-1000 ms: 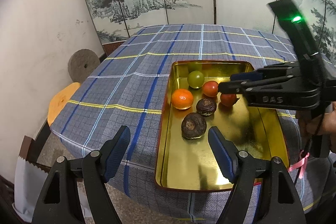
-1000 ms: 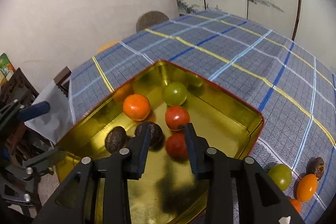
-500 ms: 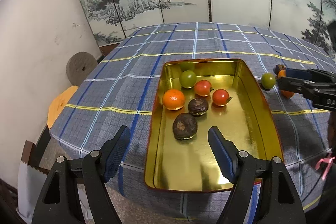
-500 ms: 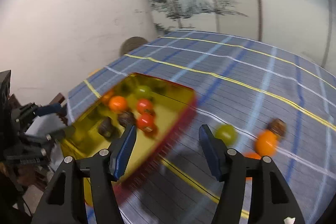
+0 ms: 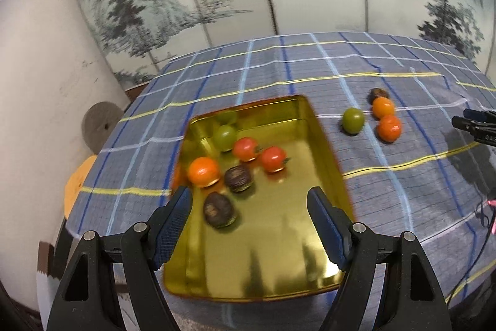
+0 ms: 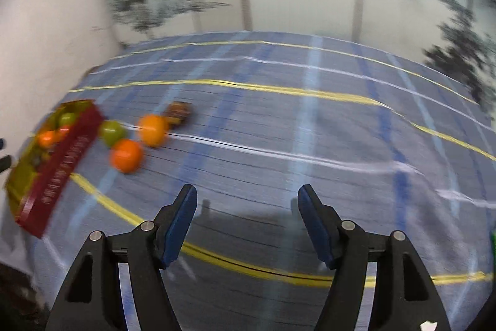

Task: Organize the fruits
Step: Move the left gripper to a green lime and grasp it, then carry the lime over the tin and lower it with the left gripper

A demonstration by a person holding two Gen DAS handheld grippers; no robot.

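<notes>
On the checked tablecloth [image 5: 263, 73] stands a golden tin tray [image 5: 263, 269], near the left edge of the table. Six fruits already lie in its far half: a green fruit [image 5: 225, 137] close to the far wall, two red tomatoes [image 5: 245, 148] and [image 5: 272, 158] beside it, an orange one [image 5: 203, 172] by the left wall, and two dark brown fruits [image 5: 237, 177] and [image 5: 218, 209] a little nearer to the camera. The near half of the tray is bare.

Four fruits wait on the cloth, to the right of the tray: a green one [image 5: 353, 120] nearest to its right wall, two orange ones [image 5: 383, 107] and [image 5: 389, 128] touching or almost touching each other, and a small dark one [image 5: 378, 93] just behind them. The right wrist view shows the same group [image 6: 125, 155], blurred, at its left side.

The left gripper [image 5: 249, 222] hovers above the near part of the tray with its jaws wide apart and nothing between them. The right gripper [image 6: 247, 222] is over bare cloth, well apart from the loose fruits; its jaws are opening and they hold nothing. Its tips show also at the right border of the left view.

I judge the work is somewhat more than half done: six fruits are in, four are left outside. The next step is probably to bring the right gripper toward the loose group. The two orange fruits sit very close, so picking one may push the other and make it roll.
</notes>
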